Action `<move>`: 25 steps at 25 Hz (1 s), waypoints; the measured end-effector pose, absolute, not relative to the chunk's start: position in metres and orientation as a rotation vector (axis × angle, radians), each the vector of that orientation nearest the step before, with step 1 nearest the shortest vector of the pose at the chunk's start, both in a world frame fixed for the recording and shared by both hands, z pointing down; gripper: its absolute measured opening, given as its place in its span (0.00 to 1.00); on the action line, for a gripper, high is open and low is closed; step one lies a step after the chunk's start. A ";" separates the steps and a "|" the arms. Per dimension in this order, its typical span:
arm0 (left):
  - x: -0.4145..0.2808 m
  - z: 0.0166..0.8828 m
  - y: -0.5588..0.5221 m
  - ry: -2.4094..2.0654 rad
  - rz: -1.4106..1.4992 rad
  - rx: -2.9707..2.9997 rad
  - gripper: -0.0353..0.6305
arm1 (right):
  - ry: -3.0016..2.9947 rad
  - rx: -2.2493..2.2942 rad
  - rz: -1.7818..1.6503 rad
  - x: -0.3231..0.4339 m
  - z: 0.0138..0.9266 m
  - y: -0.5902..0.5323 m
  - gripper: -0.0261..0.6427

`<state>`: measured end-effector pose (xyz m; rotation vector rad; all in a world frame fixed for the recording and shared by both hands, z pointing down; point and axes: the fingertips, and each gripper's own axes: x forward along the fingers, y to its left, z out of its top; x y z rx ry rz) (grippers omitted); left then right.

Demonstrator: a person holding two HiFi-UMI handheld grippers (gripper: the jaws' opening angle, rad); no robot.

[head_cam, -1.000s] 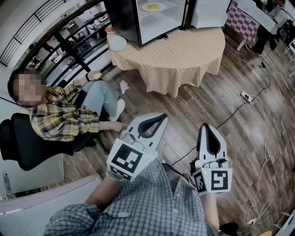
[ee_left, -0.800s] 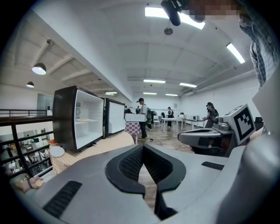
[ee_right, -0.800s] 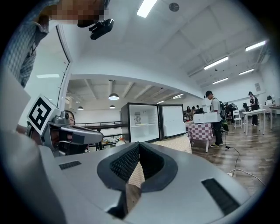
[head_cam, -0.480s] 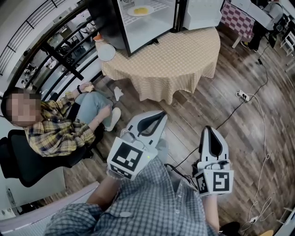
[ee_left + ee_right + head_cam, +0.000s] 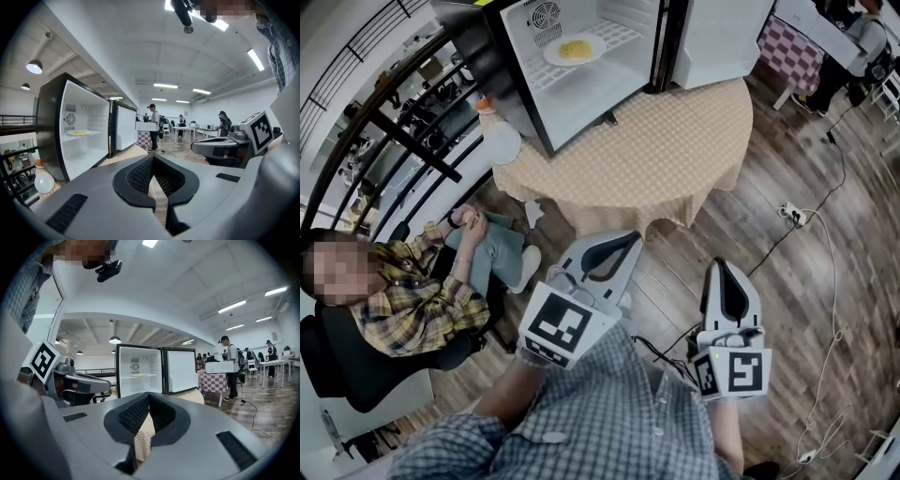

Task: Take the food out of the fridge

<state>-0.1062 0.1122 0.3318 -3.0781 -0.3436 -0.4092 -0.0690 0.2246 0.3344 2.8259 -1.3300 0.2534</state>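
Your left hand-held gripper and right hand-held gripper each have their jaws pressed together with nothing between them. Both hang above the wooden floor, side by side. Ahead of you stands the round desk under a checked cloth. It carries the fridge, whose door stands wide open at the right. Inside, on the wire shelf, sits a white plate bearing the yellow food, well apart from both of your grippers.
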 end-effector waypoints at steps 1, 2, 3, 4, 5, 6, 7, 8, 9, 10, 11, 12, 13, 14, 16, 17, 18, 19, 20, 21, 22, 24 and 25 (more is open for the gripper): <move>-0.096 0.333 0.105 -0.340 -0.405 -3.078 0.06 | -1.333 2.824 0.258 -0.059 0.337 0.217 0.05; -0.087 0.334 0.097 -0.337 -0.407 -3.077 0.06 | -1.338 2.821 0.261 -0.049 0.338 0.209 0.05; -0.080 0.334 0.090 -0.332 -0.412 -3.077 0.06 | -1.345 2.818 0.263 -0.041 0.338 0.201 0.05; -0.073 0.334 0.083 -0.327 -0.421 -3.077 0.06 | -1.353 2.814 0.263 -0.033 0.337 0.193 0.05; -0.067 0.333 0.076 -0.322 -0.429 -3.080 0.06 | -1.362 2.810 0.261 -0.026 0.335 0.186 0.05; -0.061 0.332 0.069 -0.315 -0.431 -3.082 0.06 | -1.371 2.806 0.256 -0.019 0.333 0.179 0.05; -0.055 0.331 0.063 -0.306 -0.429 -3.084 0.06 | -1.380 2.801 0.250 -0.013 0.331 0.172 0.05; -0.049 0.329 0.056 -0.296 -0.423 -3.085 0.06 | -1.388 2.795 0.244 -0.007 0.330 0.165 0.05; -0.045 0.328 0.050 -0.285 -0.418 -3.085 0.06 | -1.396 2.790 0.237 -0.001 0.329 0.158 0.05; -0.040 0.328 0.044 -0.275 -0.414 -3.086 0.06 | -1.405 2.786 0.233 0.003 0.328 0.152 0.05; -0.036 0.327 0.038 -0.266 -0.412 -3.088 0.06 | -1.413 2.783 0.230 0.008 0.327 0.146 0.05; -0.033 0.327 0.033 -0.257 -0.411 -3.091 0.06 | -1.422 2.779 0.227 0.012 0.326 0.141 0.05; -0.030 0.327 0.029 -0.248 -0.409 -3.096 0.06 | -1.430 2.774 0.226 0.015 0.326 0.136 0.05; -0.027 0.326 0.025 -0.238 -0.403 -3.101 0.06 | -1.440 2.767 0.224 0.019 0.325 0.132 0.05; -0.022 0.326 0.020 -0.214 -0.386 -3.103 0.06 | -1.464 2.748 0.219 0.025 0.326 0.125 0.05; -0.020 0.326 0.017 -0.202 -0.381 -3.101 0.06 | -1.476 2.740 0.215 0.028 0.326 0.122 0.05; -0.018 0.327 0.015 -0.190 -0.377 -3.100 0.06 | -1.489 2.735 0.212 0.031 0.328 0.118 0.05; -0.017 0.328 0.012 -0.178 -0.375 -3.101 0.06 | -1.502 2.730 0.210 0.034 0.329 0.115 0.05; -0.015 0.330 0.010 -0.167 -0.375 -3.104 0.06 | -1.515 2.724 0.210 0.037 0.331 0.112 0.05; -0.012 0.331 0.007 -0.153 -0.377 -3.107 0.06 | -1.532 2.715 0.210 0.040 0.332 0.108 0.05; -0.009 0.332 0.004 -0.135 -0.377 -3.108 0.06 | -1.551 2.703 0.208 0.044 0.333 0.103 0.05; -0.001 0.332 -0.001 -0.095 -0.374 -3.106 0.06 | -1.592 2.675 0.198 0.054 0.334 0.094 0.05; 0.004 0.332 -0.004 -0.074 -0.373 -3.104 0.06 | -1.611 2.663 0.194 0.060 0.334 0.090 0.05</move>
